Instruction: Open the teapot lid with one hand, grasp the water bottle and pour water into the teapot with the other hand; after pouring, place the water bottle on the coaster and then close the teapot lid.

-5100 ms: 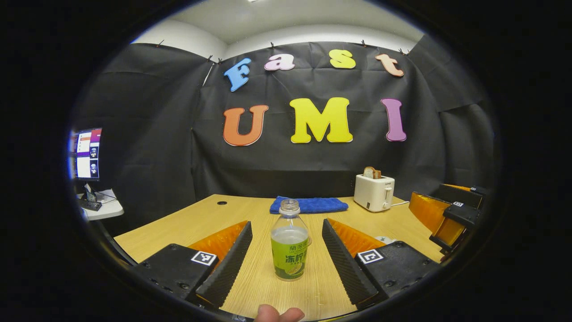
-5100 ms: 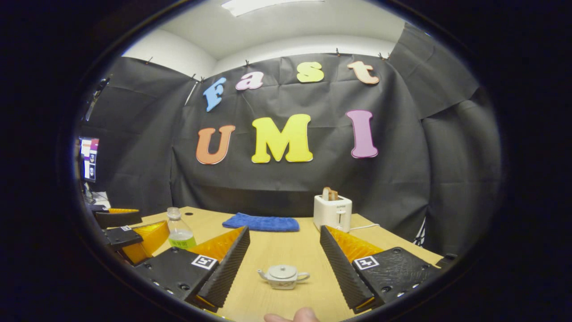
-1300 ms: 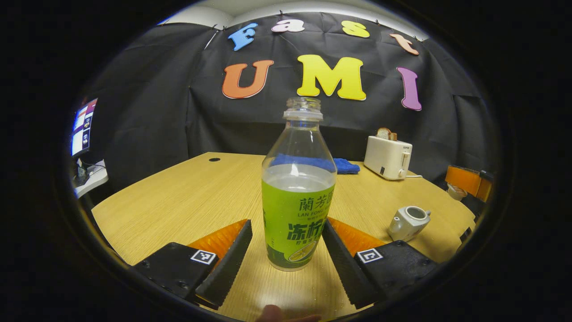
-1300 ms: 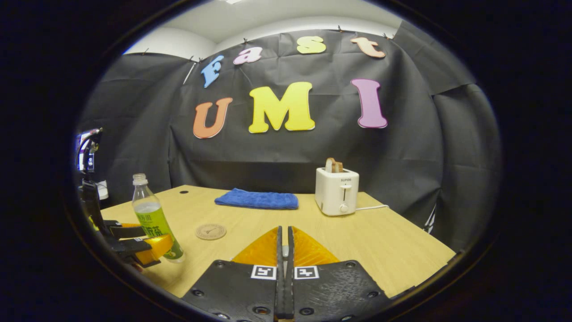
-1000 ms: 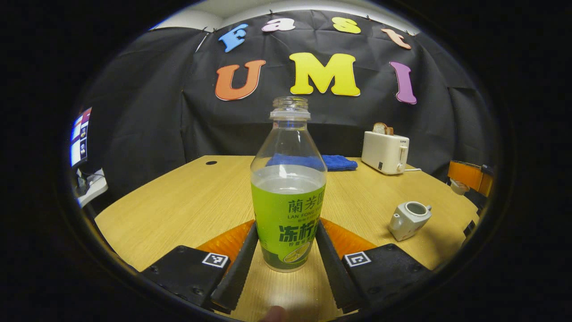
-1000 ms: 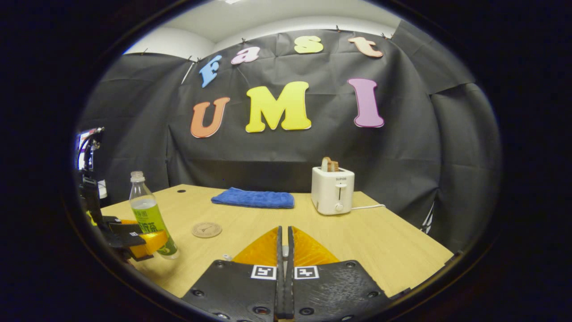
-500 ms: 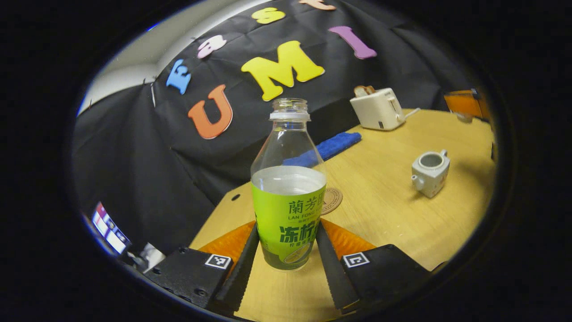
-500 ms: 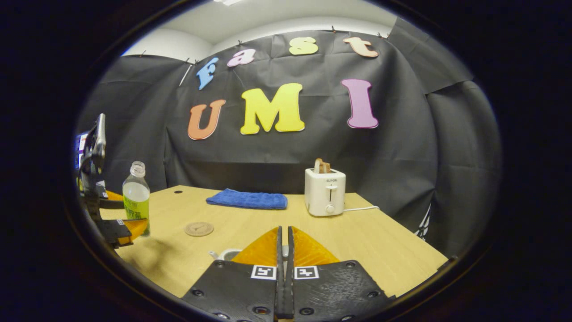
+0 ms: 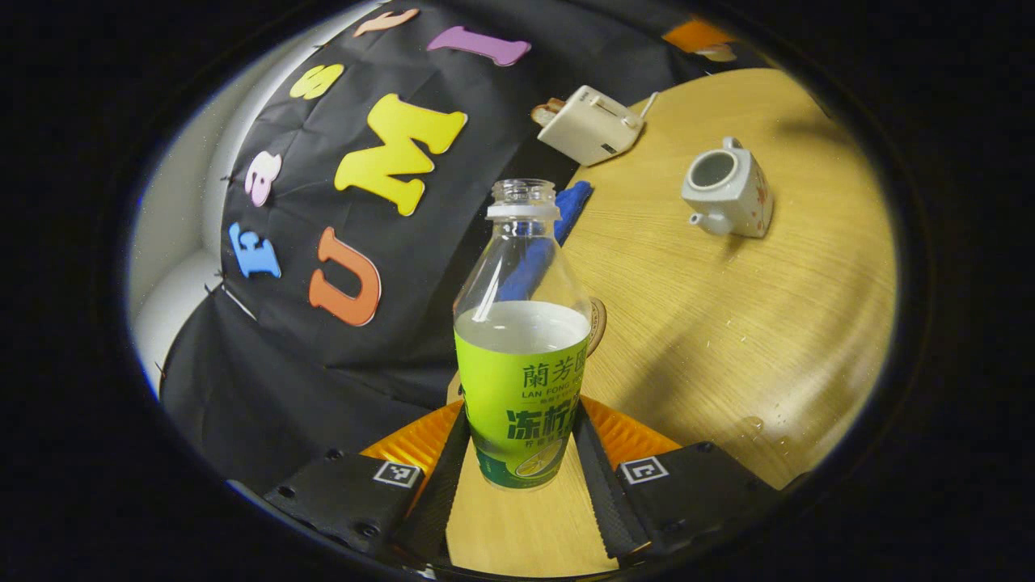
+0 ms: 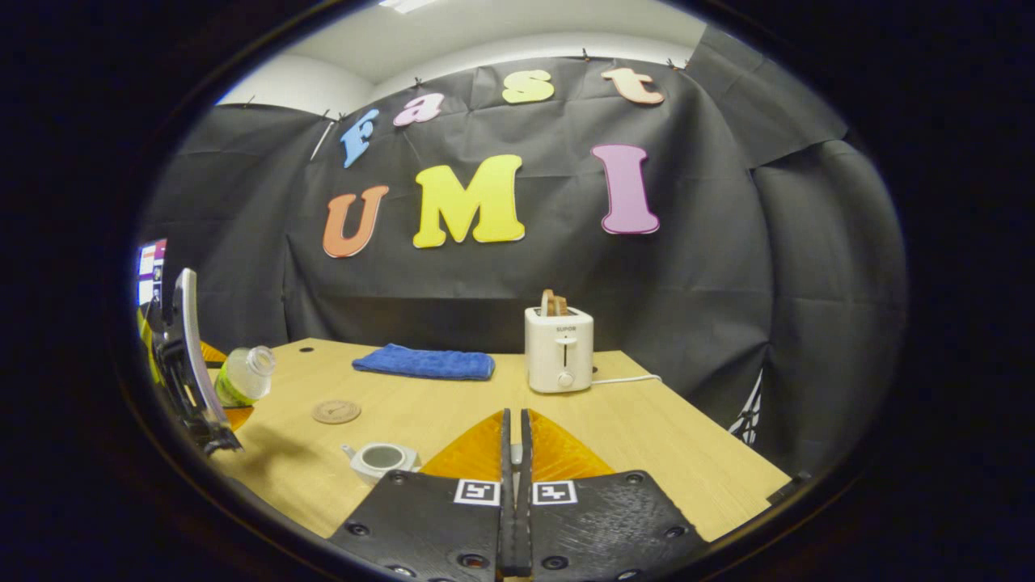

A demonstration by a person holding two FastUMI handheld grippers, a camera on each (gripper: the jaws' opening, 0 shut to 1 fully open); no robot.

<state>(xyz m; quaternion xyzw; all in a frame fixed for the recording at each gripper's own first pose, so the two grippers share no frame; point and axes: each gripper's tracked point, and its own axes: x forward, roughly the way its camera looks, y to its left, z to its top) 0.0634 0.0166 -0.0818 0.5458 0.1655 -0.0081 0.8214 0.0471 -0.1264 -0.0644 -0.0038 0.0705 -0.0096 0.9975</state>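
- Since half a second back the water bottle (image 9: 521, 356) has gone from upright to tipped way over; in the right gripper view it (image 10: 242, 375) lies nearly sideways in the air, neck pointing toward the middle of the table (image 10: 647, 436).
- Left gripper (image 9: 517, 477) is clamped on it, both fingers pressing the green label low on the body. Cap is off, liquid sits around label height.
- Teapot (image 9: 724, 194) stands on the wood with its lid off and the mouth open, well apart from the bottle's neck. In the right gripper view it (image 10: 380, 459) is just left of the right gripper.
- Right gripper (image 10: 514, 477) has its fingers together. There's a tiny pale bit pinched between them, maybe the lid's knob, but I can't really tell.
- Coaster (image 10: 336, 411) lies flat between bottle and teapot, nothing on it.
- Farther back: blue towel (image 10: 424, 362) and a white toaster (image 10: 559, 347) with bread in the slots.
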